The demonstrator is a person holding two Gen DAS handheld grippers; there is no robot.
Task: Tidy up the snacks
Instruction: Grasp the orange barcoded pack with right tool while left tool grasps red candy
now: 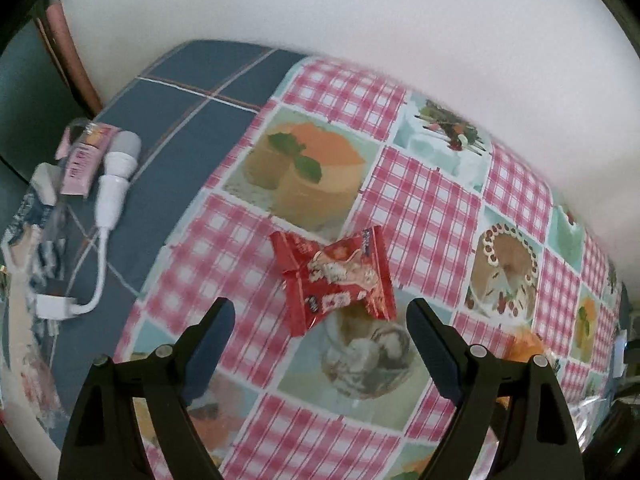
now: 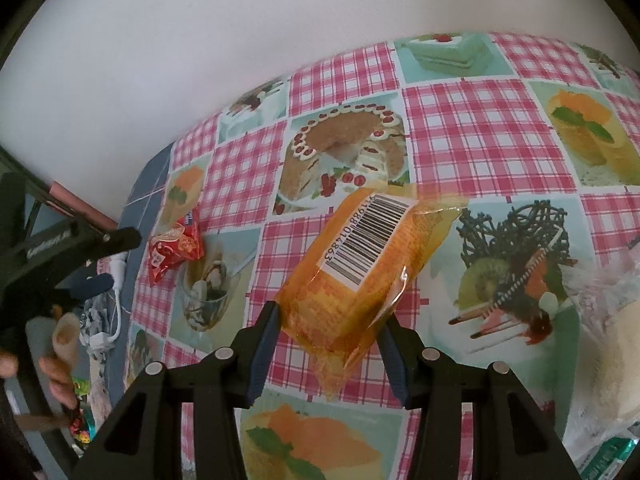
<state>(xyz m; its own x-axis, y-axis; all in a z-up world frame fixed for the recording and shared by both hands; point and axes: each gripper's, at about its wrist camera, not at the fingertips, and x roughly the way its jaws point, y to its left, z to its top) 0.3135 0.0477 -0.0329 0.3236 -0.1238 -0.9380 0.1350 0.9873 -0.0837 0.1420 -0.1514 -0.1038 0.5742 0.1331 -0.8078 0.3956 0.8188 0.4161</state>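
A: My right gripper [image 2: 328,344] pinches the orange pack [image 2: 360,264], pads narrowed on both its sides. My left gripper [image 1: 320,320] is spread wide above the cloth [image 1: 420,200], touching nothing.

B: How many snacks?

A: Two: one orange pack, barcode up, lifted over the cloth, and one crinkled red packet [image 1: 336,276] lying flat just ahead of my left fingers.
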